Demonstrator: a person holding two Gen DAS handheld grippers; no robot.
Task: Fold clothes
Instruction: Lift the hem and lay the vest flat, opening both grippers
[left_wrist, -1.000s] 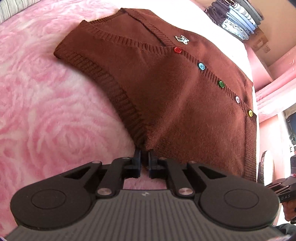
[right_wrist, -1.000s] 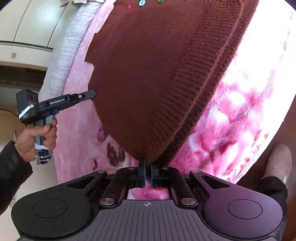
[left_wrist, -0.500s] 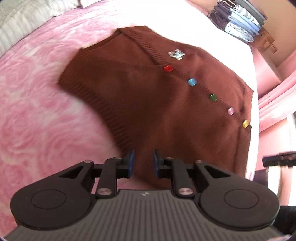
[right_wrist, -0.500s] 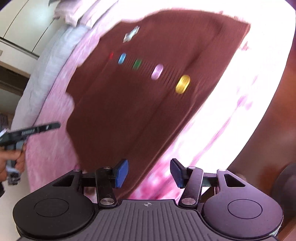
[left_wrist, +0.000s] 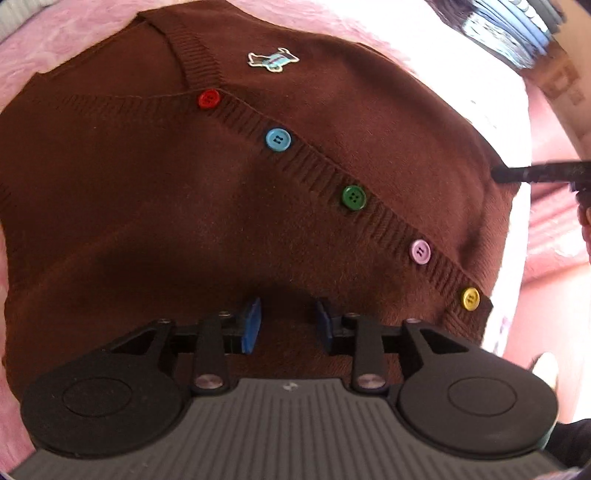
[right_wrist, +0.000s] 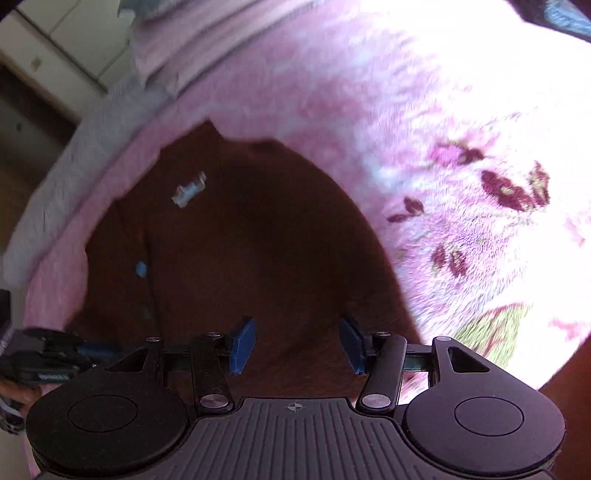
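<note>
A brown knit vest (left_wrist: 155, 192) with a row of coloured buttons and a small dog patch (left_wrist: 272, 61) lies flat on a pink floral blanket (right_wrist: 424, 122). My left gripper (left_wrist: 289, 324) is open and empty, just above the vest's lower part. My right gripper (right_wrist: 297, 341) is open and empty over the vest (right_wrist: 251, 236) near its right edge. The right gripper's tip (left_wrist: 535, 173) shows at the vest's far right side in the left wrist view. The left gripper (right_wrist: 48, 363) shows at the left edge of the right wrist view.
The blanket (left_wrist: 55, 40) covers a bed. Stacked folded clothes (left_wrist: 517, 33) sit at the far right corner. A grey-white pillow or folded cover (right_wrist: 55, 184) lies along the bed's far side. The bed edge is at the lower right of the right wrist view.
Both grippers let go of the vest's corners and opened. The vest now lies flat. Both grippers have moved in over the vest.
</note>
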